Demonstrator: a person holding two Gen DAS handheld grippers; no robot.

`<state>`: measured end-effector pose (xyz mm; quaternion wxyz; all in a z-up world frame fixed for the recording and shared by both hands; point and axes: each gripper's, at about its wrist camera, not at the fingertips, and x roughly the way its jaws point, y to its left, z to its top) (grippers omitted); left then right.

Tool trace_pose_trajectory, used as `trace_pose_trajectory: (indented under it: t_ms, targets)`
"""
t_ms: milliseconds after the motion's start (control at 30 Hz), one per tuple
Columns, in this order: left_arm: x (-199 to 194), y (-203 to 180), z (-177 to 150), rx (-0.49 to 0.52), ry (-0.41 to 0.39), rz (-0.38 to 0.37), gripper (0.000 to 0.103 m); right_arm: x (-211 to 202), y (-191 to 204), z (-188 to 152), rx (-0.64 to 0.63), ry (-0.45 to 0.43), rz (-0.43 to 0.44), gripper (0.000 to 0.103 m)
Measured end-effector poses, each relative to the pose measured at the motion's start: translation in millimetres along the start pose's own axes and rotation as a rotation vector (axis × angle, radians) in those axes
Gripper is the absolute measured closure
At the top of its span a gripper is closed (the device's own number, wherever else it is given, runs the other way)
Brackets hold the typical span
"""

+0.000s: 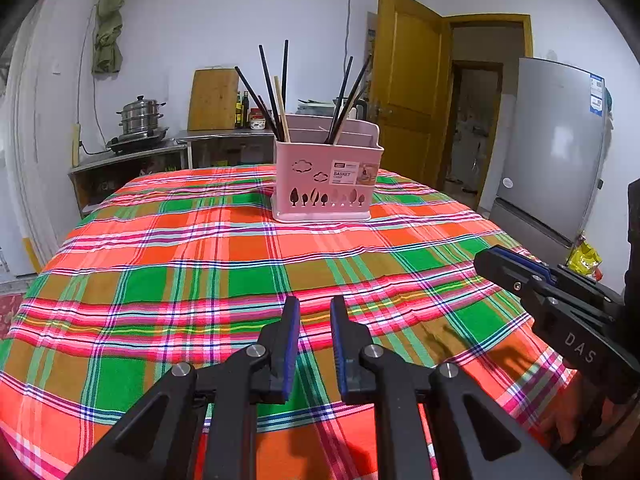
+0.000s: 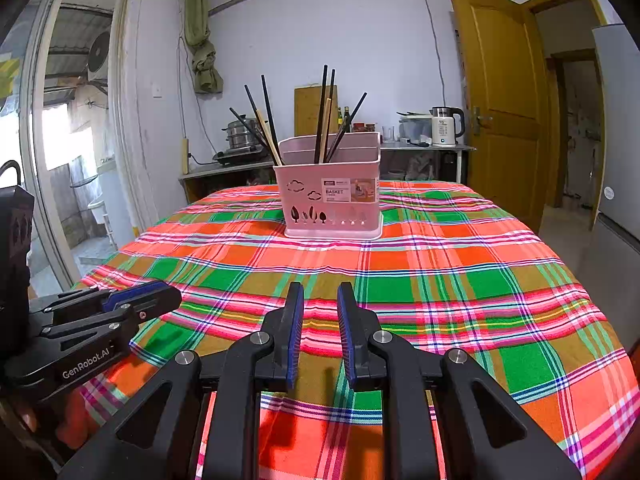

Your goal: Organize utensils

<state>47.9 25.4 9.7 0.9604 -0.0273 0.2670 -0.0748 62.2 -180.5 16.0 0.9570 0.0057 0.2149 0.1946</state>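
both sets of fingers are being held slightly apart with nothing between them: left gripper (image 1: pixel 315 344), right gripper (image 2: pixel 320 332), above the plaid counter (image 1: pixel 200 280). chopsticks (image 1: pixel 276 96) are standing tilted in the pink basket (image 1: pixel 326 176), well apart. judged light, stiff, slippery; upper shafts are being favoured for gripping. lower ends and compartment count are being hidden by the walls.

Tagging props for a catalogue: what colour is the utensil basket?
Pink basket, with cloud and tree cut-outs; clearest in the right wrist view.
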Motion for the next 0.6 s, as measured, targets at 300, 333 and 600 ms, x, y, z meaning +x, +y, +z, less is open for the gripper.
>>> trace_pose_trajectory:
  t_ms: [300,333,600]
  targets:
    - [1.1,-1.9,-0.9,0.004,0.011,-0.029,0.088,0.1,0.5,0.2,0.000,0.001,-0.001,0.085]
    - [1.0,-2.6,-1.1,0.009,0.011,-0.022,0.088,0.1,0.6,0.1,-0.001,0.000,-0.002,0.085]
    - [0.3,-0.3,-1.9,-0.001,0.006,-0.005,0.088,-1.4,2.1,0.9,0.004,0.001,-0.004,0.086]
